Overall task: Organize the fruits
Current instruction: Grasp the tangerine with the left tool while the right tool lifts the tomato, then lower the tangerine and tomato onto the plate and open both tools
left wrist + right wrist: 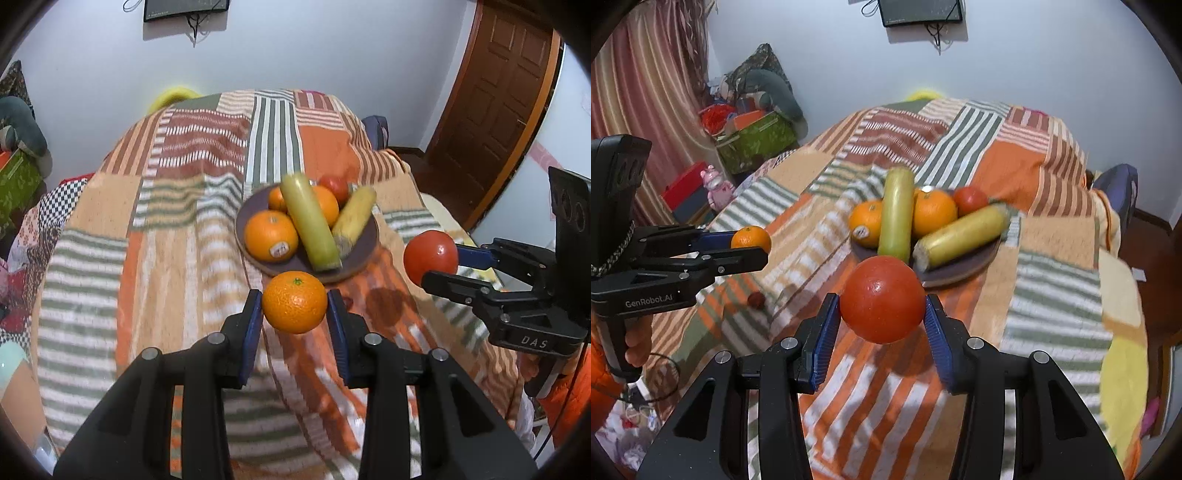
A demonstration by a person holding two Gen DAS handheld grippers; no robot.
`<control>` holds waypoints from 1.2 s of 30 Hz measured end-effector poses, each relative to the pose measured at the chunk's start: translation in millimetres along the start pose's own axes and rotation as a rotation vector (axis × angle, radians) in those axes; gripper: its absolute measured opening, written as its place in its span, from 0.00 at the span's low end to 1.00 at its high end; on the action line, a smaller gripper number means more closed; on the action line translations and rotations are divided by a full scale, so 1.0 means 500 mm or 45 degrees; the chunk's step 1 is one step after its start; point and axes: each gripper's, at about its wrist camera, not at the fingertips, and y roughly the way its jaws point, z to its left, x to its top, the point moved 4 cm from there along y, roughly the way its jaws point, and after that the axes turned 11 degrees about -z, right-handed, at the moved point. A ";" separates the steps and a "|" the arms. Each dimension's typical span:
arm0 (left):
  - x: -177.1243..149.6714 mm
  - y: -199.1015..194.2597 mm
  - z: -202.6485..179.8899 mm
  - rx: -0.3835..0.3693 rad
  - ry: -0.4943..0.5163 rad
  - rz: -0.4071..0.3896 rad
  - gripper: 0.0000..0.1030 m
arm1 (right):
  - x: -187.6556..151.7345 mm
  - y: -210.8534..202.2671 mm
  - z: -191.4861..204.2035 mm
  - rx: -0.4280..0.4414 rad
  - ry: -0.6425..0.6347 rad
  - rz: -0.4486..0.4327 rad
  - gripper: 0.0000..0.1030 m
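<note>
The left claw (294,309) grips an orange (294,301); the right claw (882,314) grips a tomato (882,299). Ahead of both claws, the plate (360,254) is crowded: either round fruit may roll off on release.

Each wrist camera looks forward and down along its own gripper's fingers from close above the striped blanket (177,258), both facing the fruit plate (960,267) and far wall.

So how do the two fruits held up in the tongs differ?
The orange has dimpled orange peel and a green stem spot; the tomato is smooth, glossy red. The tomato looks the bigger of the two. The left tongs hold the orange, the right tongs the tomato. Both are round, held above the blanket.
</note>
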 end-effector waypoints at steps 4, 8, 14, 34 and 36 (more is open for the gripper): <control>0.033 0.030 0.012 0.019 0.001 -0.015 0.34 | 0.030 0.014 -0.022 -0.022 -0.007 -0.027 0.42; 0.063 0.061 0.028 0.026 -0.034 -0.020 0.34 | 0.063 0.030 -0.043 -0.041 -0.021 -0.059 0.42; 0.105 0.123 0.052 0.061 -0.005 -0.006 0.34 | 0.106 0.069 -0.070 -0.065 -0.037 -0.092 0.42; 0.131 0.379 0.131 0.062 -0.096 0.150 0.34 | 0.158 0.280 -0.140 -0.089 -0.078 0.043 0.42; 0.130 0.383 0.132 0.044 -0.109 0.150 0.33 | 0.155 0.295 -0.145 -0.094 -0.075 0.057 0.42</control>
